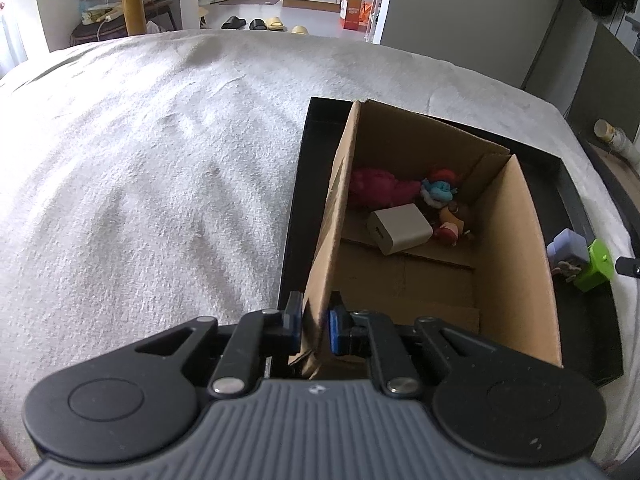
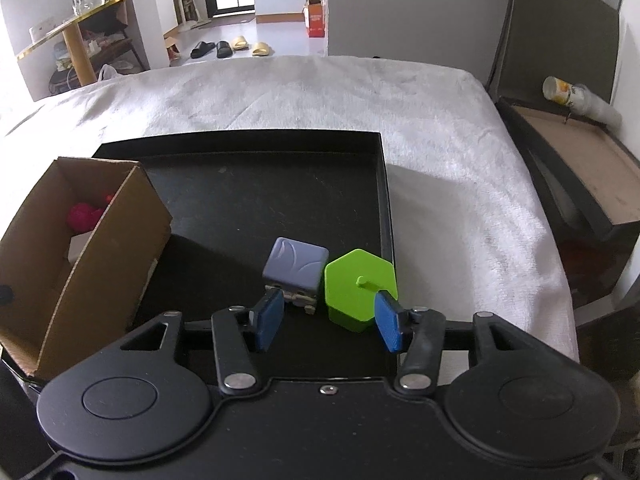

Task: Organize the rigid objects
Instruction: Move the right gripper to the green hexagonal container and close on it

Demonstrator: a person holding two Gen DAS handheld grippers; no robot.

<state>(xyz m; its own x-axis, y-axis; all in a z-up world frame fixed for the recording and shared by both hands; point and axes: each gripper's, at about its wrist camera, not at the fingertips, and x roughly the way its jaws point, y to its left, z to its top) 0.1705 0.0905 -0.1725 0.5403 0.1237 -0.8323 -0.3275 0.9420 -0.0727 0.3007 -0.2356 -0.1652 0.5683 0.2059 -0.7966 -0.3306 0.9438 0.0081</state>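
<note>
My left gripper (image 1: 313, 322) is shut on the near left wall of a cardboard box (image 1: 516, 264), one pad on each side of the wall. Inside the box lie a white charger block (image 1: 400, 229), a magenta toy (image 1: 376, 187) and small coloured figures (image 1: 440, 196). The box (image 2: 60, 264) stands in a black tray (image 2: 280, 196). My right gripper (image 2: 328, 322) is open just above the tray floor, with a grey-blue cube (image 2: 295, 266) and a green hexagonal block (image 2: 360, 286) close in front of its pads, touching neither.
The tray rests on a white towel-covered surface (image 2: 440, 140). To the right stand a dark brown-topped piece of furniture (image 2: 580, 172) and a lying paper cup (image 2: 568, 94). The green block (image 1: 596, 266) and cube (image 1: 568, 246) show right of the box.
</note>
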